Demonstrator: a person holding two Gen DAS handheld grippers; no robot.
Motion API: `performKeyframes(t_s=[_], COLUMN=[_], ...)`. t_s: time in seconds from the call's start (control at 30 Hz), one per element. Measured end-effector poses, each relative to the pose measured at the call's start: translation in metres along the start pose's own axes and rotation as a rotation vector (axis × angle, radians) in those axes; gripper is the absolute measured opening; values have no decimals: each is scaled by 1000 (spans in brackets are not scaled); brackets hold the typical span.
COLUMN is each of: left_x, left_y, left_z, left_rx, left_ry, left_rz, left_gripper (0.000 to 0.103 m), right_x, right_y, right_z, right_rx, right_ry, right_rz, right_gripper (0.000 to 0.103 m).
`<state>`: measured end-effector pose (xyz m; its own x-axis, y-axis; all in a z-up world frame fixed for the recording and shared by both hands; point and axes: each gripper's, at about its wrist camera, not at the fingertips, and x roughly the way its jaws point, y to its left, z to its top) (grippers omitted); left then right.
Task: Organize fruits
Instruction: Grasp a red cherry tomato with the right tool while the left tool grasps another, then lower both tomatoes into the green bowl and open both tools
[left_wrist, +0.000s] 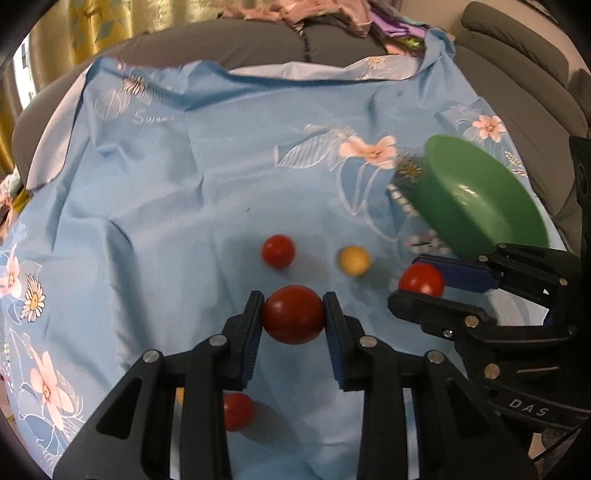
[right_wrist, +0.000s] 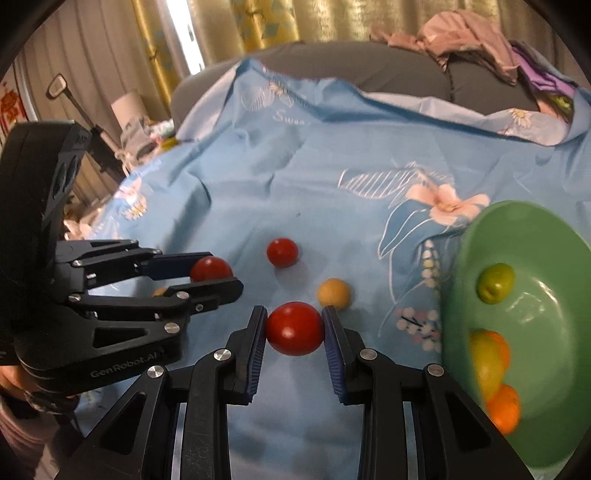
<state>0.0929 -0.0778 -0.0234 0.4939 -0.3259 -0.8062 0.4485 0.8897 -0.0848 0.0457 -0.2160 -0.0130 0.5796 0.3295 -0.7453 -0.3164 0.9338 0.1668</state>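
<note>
Two red balls pinched tight, one in the left gripper (left_wrist: 293, 314), one in the right gripper (right_wrist: 294, 328), both above the blue cloth (left_wrist: 184, 184). Green bowl (right_wrist: 546, 258) of fruit close on the right.

Red tomatoes (left_wrist: 278, 251), a green bowl (right_wrist: 554, 236), a light-blue cloth (left_wrist: 184, 184) with pink flowers.
</note>
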Motion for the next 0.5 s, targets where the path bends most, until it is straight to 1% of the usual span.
performKeyframes(t_s=[0.27, 0.5], left_x=[-22, -28], left_y=[-36, -72], left_z=[10, 23], left_rx=[66, 128], left_ry=[-45, -70], left_rz=[-11, -36], left_gripper=[32, 32], right_x=[-43, -76], right_y=[-8, -29], right_z=[-3, -10], right_rx=[26, 70], right_ry=[-98, -173], right_rz=[-8, -34], right_gripper=[33, 33])
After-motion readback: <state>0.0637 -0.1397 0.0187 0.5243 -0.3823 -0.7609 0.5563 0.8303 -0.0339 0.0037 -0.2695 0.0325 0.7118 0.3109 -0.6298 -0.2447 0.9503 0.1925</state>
